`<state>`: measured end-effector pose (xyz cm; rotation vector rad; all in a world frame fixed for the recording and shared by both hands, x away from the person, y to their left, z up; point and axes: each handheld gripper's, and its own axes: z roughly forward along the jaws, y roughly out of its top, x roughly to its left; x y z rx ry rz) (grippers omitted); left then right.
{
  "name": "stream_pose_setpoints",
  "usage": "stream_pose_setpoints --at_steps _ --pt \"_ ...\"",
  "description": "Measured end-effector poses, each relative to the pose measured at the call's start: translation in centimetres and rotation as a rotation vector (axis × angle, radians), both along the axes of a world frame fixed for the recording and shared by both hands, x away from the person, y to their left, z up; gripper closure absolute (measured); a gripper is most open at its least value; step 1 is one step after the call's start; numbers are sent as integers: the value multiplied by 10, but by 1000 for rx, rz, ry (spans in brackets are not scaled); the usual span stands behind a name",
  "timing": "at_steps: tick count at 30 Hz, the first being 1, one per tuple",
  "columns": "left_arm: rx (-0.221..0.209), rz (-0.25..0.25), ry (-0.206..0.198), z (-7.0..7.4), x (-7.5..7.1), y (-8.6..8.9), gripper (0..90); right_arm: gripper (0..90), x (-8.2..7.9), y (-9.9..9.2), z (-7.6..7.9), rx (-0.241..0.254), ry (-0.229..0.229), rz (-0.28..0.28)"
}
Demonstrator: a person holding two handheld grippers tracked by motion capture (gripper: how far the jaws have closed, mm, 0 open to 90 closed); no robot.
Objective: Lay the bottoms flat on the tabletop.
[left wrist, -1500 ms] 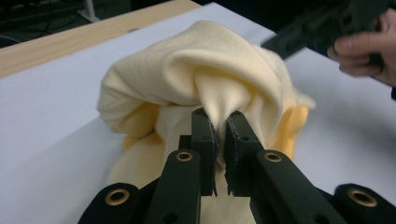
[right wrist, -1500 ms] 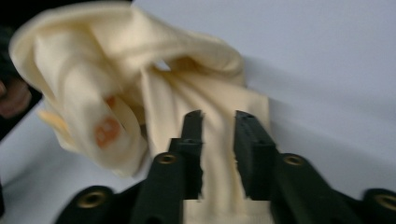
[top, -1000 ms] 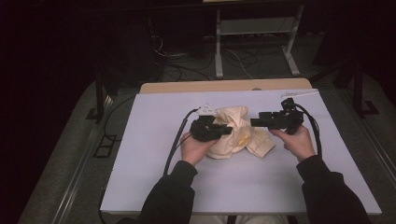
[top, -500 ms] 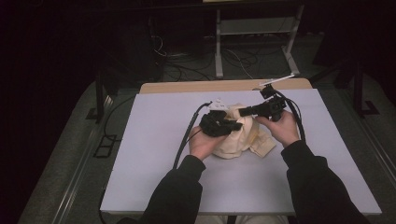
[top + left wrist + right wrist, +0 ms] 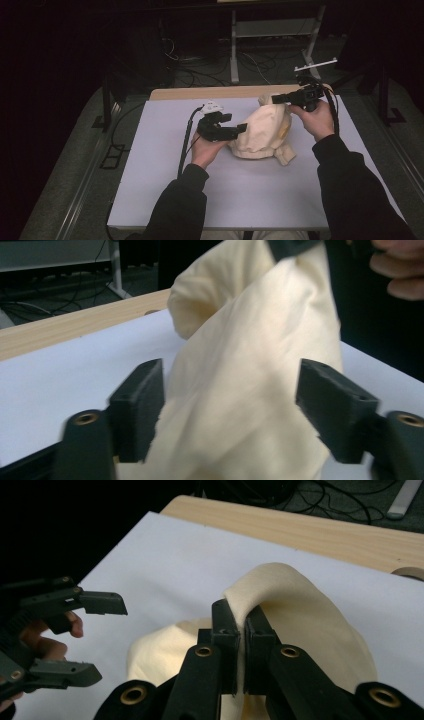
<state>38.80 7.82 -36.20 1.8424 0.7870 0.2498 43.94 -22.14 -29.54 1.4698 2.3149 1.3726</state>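
Right tongs (image 5: 239,647) pinch cream cloth (image 5: 262,132) fold, lifted; left tongs (image 5: 230,410) just opened wide, cloth between.

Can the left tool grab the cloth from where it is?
Probably yes. The left tool has just opened its jaws, and the cloth sits right between them, untouched, with nothing in the way. The right tool holds up the cloth's top edge.
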Motion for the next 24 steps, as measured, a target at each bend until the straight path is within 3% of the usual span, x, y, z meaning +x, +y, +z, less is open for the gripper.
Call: stream_pose_setpoints --at_steps 6,10,15,20,24 --pt "4 -10 -10 -11 0 2 164 855 0 -10 17 6 -22 -17" --pt "1 -19 15 -27 3 3 137 855 -1 -14 28 19 -37 -15" --pt "-1 -14 55 -45 10 -3 135 855 -3 -13 35 11 -45 1" --pt "1 -32 34 -52 14 -8 138 855 -5 -11 41 3 -47 22" --pt "22 -50 46 -59 16 -12 150 855 -7 -10 42 23 -45 33"
